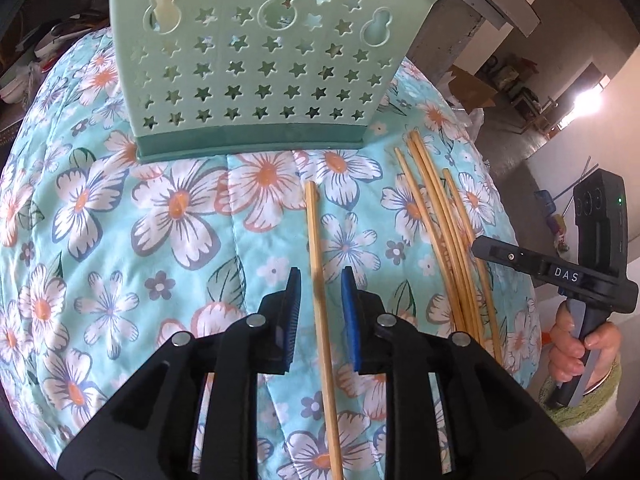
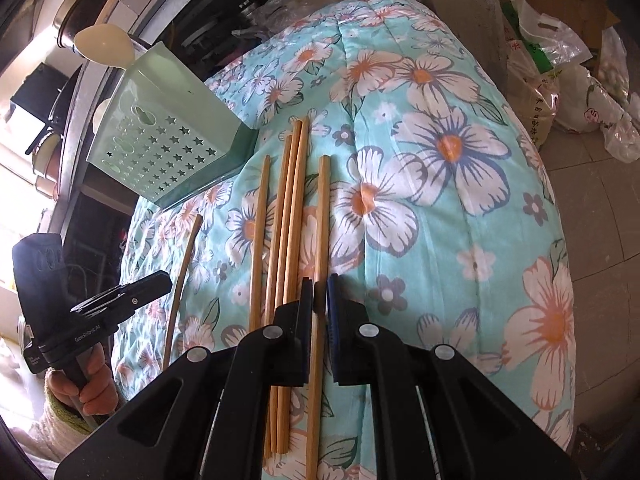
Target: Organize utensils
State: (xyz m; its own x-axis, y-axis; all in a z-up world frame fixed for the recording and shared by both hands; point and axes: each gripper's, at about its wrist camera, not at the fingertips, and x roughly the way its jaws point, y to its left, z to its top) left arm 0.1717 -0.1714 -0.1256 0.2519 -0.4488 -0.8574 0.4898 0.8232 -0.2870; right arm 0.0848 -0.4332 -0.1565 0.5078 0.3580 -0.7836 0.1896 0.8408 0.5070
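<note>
A mint-green utensil holder [image 1: 256, 68] with star cut-outs stands on the floral quilt; it also shows in the right wrist view [image 2: 160, 148]. My left gripper [image 1: 320, 276] is open, its jaws either side of a single bamboo chopstick [image 1: 316, 256] lying on the quilt. A bunch of several chopsticks [image 1: 444, 232] lies to the right. In the right wrist view my right gripper [image 2: 320, 284] has its jaws close around the rightmost chopstick [image 2: 322, 220], beside the bunch [image 2: 284, 220]. The lone chopstick [image 2: 184, 268] lies left.
The floral quilt [image 1: 160, 208] covers a rounded surface that drops off on all sides. A cream spoon [image 2: 104, 44] sticks out of the holder. Bags and cardboard [image 2: 560, 60] lie on the floor at right. The other gripper shows at each view's edge [image 1: 560, 272] [image 2: 80, 312].
</note>
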